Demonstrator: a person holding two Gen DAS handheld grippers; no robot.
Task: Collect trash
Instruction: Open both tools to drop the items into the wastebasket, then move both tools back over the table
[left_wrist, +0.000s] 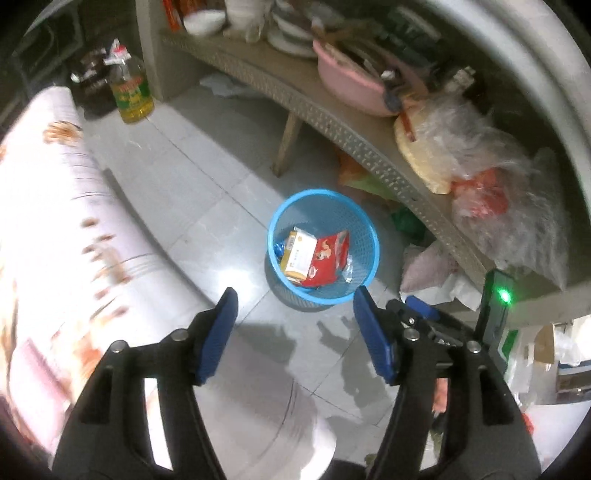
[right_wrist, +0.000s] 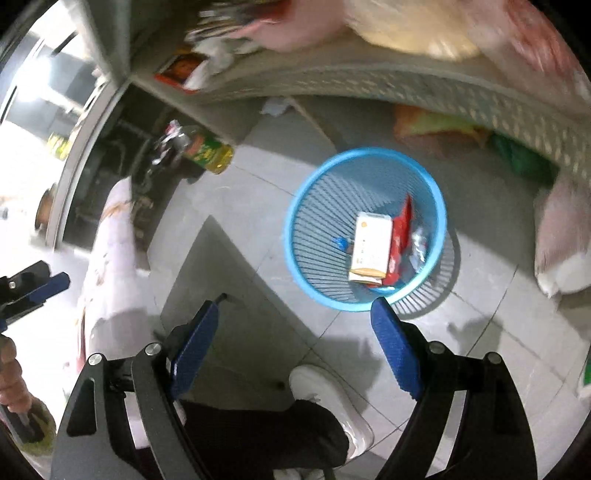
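Blue-padded jaws of the left gripper stand apart with nothing between them, above the grey tiled floor. Beyond sits the round blue mesh plastic basket, holding a yellow-and-white carton and a red snack wrapper.

From the right wrist, the right gripper gapes empty too, just short of the basket. A drop seems done; next comes finding more litter, perhaps under the woven beige shelf.

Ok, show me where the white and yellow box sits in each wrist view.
Left wrist: white and yellow box lies in the blue basket, just right of centre, left of the red packet.
Right wrist: same box, right of centre.
Shared landmark: yellow oil bottle on the floor.
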